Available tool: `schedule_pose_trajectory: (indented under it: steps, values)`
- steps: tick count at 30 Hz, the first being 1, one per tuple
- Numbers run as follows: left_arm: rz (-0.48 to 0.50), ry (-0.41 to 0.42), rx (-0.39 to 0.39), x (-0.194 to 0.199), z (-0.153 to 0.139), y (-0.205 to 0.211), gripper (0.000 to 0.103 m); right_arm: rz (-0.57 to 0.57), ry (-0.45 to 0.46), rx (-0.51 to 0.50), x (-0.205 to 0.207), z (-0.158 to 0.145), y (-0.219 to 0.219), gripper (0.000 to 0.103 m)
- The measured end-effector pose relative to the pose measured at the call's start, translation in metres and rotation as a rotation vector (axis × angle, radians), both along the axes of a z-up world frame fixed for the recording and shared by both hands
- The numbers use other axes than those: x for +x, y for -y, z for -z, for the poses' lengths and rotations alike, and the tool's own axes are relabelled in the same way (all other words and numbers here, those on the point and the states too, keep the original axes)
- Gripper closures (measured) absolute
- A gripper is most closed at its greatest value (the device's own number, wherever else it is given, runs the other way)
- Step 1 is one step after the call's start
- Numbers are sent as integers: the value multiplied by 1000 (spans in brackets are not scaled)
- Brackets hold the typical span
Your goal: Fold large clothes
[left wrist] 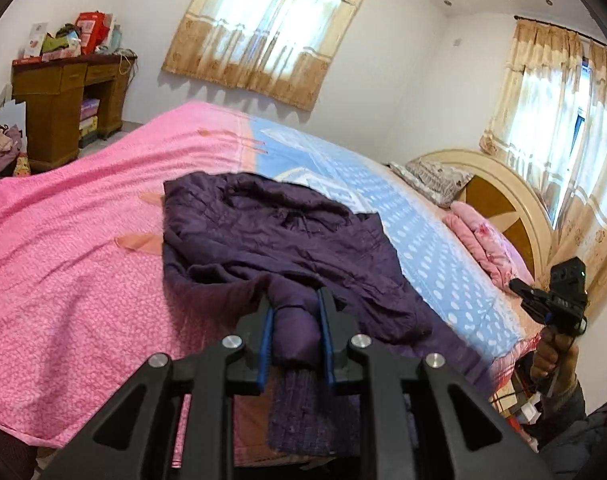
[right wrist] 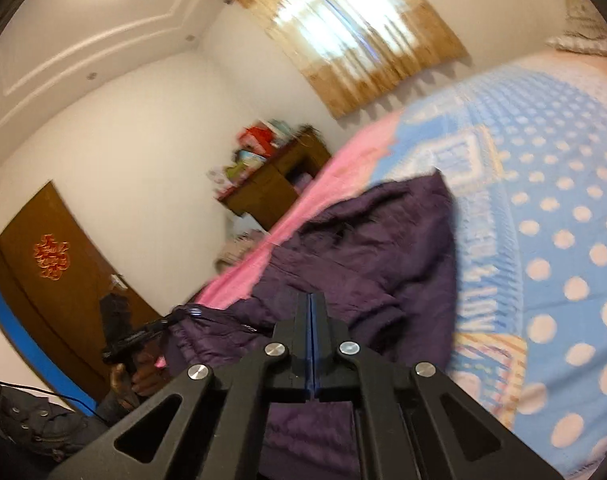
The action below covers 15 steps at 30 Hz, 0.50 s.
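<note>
Our purple jacket (left wrist: 287,240) lies rumpled on the bed (left wrist: 83,240), astride the seam where pink cover meets blue, its near hem trailing over the bed's near edge. Our left gripper (left wrist: 293,300) is clamped on a thick roll of the jacket's fabric; our right gripper (right wrist: 311,312) shows its jaws pressed flat together, and we cannot tell whether any cloth is pinched between them. We judge the risks so: the bulky roll could slip from the left pads under the jacket's weight, and a right grip on thin cloth or none would leave the fold lopsided. We count one jacket, one bed, two grippers, two curtained windows (left wrist: 263,28) behind the bed, one wooden desk (left wrist: 63,92).
</note>
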<state>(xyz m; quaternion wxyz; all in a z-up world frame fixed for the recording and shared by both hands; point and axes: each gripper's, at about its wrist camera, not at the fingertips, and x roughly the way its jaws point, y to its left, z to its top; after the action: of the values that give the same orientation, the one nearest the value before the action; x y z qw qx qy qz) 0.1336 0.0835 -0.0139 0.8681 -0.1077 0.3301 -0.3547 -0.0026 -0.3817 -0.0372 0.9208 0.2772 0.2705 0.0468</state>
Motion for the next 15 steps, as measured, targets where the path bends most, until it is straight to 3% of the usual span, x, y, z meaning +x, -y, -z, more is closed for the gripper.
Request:
schedule_pose_trajectory:
  steps: [2,3,4,5,6,12,15]
  values:
    - [19,-19,12,-7,9,1,82,45,-89,11,-5,22,6,96]
    - [31,-33,26,-10,19,1,82,61,-127,33,-9,38,8,75]
    - [34,-40,37,-12,23,2,83,72,-152,50,-12,50,8,36]
    - [35,-47,42,-13,26,1,83,86,-176,62,-17,63,5,22]
    - [35,-52,34,-16,29,-4,83,73,-197,78,-21,74,0,19]
    - [23,-59,30,-17,34,-14,82,13,-315,118,-26,116,-24,20]
    - [23,-27,67,-21,36,-11,82,-48,-375,143,-15,144,-37,30]
